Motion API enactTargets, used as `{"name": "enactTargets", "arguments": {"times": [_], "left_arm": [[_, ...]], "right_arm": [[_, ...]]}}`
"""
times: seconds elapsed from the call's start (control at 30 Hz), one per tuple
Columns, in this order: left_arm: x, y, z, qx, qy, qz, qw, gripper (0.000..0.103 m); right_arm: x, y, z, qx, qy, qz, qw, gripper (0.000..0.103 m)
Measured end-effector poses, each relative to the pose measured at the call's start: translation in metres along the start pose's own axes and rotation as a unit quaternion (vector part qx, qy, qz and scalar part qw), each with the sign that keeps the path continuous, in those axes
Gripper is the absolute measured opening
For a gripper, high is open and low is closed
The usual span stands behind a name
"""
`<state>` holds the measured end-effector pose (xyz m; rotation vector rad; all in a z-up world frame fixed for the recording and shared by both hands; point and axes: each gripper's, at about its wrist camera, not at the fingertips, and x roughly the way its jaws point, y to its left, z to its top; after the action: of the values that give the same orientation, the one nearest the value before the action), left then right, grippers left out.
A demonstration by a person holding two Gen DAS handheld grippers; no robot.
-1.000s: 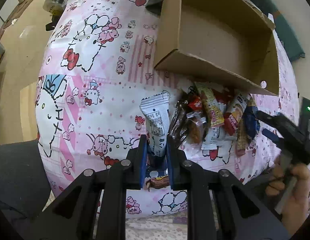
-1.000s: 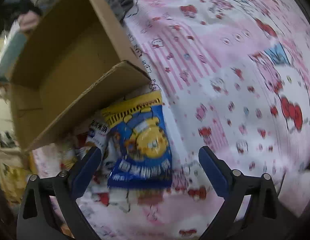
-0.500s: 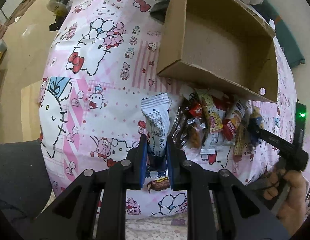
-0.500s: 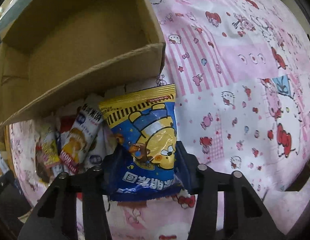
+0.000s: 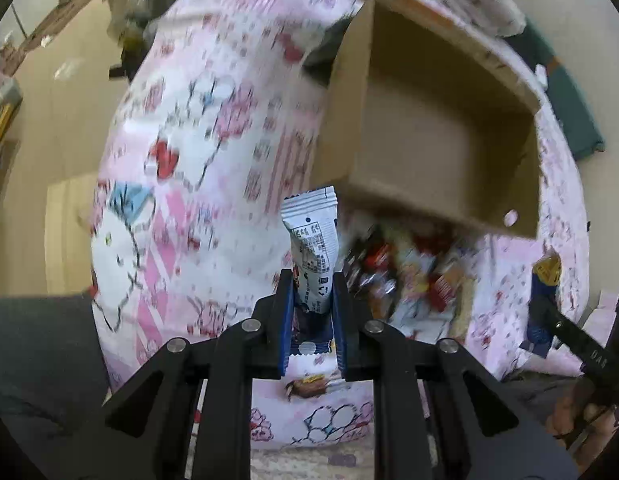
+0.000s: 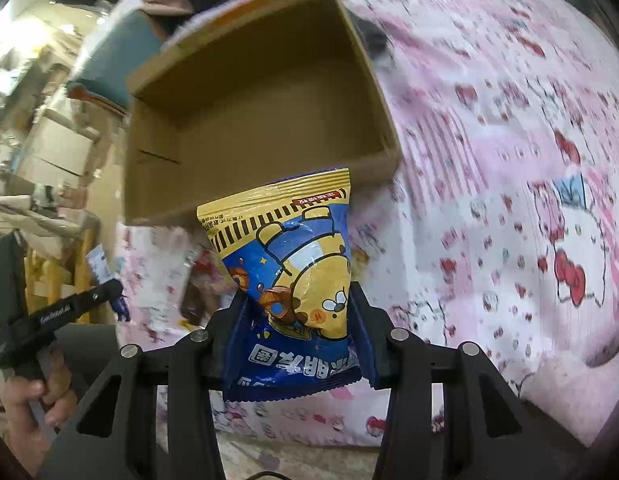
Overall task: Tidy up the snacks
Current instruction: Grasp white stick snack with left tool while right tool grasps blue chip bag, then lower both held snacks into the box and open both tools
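Left wrist view: left tongs [image 5: 312, 312] pinch a white sachet [image 5: 313, 248] above the snack pile [image 5: 409, 276]. Right tongs [image 6: 297, 328] clamp a blue-and-yellow packet [image 6: 293, 280] before the empty cardboard box [image 6: 261, 120] on the patterned bedcover [image 6: 509, 200]

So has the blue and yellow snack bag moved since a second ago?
Yes. The blue and yellow snack bag, clamped in the right gripper, has lifted off the bedsheet toward the cardboard box.

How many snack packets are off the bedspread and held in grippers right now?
2: a white packet in the left gripper, a blue-and-yellow bag in the right gripper. The rest remain piled beside the cardboard box.
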<state>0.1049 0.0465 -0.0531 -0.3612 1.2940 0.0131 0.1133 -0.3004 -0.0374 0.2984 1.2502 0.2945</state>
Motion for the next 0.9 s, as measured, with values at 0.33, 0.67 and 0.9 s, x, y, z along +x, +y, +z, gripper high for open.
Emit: {"name": "enactTargets", "arguments": {"times": [0.33,0.67,0.9], "left_arm": [[-0.02,-0.062,0.07,0.065,-0.067,-0.015,0.9955,0.014],[0.016,-0.112,0.116,0.132,-0.094,0.011,0.9868,0.014],[0.05,-0.116,0.119,0.138,-0.116,-0.008,0.9835,0.015]], "right_arm": [[0.01,0.012,0.059,-0.019,-0.089,0.045,0.995,0.048],[0.043,-0.001,0.109,-0.006,-0.108,0.049,0.993,0.048],[0.07,-0.011,0.115,0.001,-0.108,0.026,0.994,0.048]]}}
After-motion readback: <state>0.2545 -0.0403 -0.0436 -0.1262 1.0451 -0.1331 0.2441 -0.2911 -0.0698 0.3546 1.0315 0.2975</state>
